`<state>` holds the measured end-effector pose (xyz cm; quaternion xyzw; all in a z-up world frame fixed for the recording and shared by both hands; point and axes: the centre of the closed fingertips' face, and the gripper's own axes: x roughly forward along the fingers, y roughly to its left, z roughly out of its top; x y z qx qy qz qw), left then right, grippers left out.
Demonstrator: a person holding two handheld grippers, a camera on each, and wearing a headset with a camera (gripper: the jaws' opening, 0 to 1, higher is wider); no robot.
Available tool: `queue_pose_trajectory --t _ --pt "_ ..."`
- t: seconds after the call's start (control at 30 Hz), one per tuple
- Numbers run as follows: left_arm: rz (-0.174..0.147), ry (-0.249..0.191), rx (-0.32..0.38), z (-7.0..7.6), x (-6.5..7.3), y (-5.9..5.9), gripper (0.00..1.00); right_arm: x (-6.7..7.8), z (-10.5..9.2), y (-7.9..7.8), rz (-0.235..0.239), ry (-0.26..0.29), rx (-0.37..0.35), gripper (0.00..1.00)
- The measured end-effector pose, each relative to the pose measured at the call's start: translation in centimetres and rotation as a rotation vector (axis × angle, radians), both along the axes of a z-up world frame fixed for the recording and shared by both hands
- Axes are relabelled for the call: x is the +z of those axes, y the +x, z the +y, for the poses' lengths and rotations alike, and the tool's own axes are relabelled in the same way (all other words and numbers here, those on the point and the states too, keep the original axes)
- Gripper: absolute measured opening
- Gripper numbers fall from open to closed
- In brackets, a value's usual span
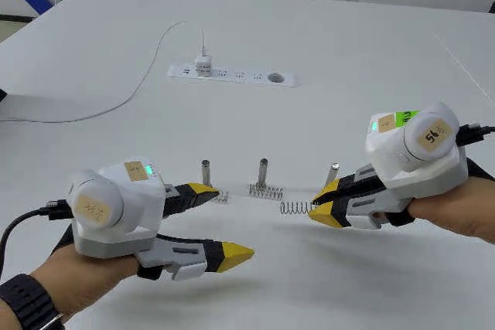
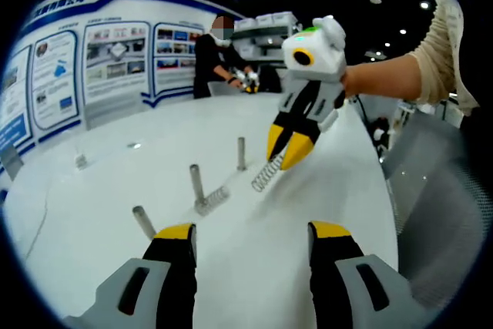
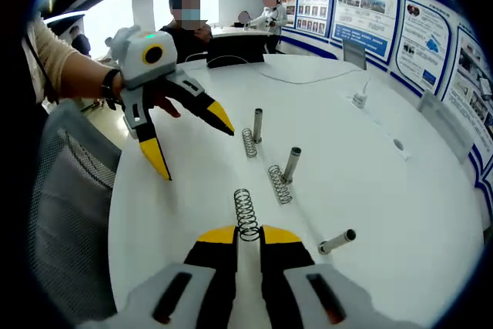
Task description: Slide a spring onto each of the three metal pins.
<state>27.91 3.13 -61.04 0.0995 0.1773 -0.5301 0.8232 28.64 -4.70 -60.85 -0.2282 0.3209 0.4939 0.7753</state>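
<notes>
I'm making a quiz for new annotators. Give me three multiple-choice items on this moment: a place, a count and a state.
1. Where is the spring held by the right gripper?
A. on a pin
B. between its jaw tips
C. beside the power strip

2. How many metal pins are on the table?
A. two
B. three
C. five

3. How do the jaws of the left gripper stand?
A. wide open
B. shut on a spring
C. shut on a pin

Answers:
1 B, the coil sticks out from the shut tips.
2 B, three stand in a row.
3 A, a wide gap with nothing in it.
</notes>
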Motion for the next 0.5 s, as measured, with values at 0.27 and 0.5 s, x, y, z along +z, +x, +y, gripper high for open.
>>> queue_pose_trajectory --t 0.27,0.5 --pt "-0.022 0.007 -0.058 -1.8 0.2 -0.3 0.53 0.1 1.3 -0.9 0.012 -0.013 0.050 0.12" --pt "-0.029 0.028 -0.105 -2.9 -0.3 -1.0 0.47 0.2 2.1 -1.6 0.024 -0.016 0.079 0.12"
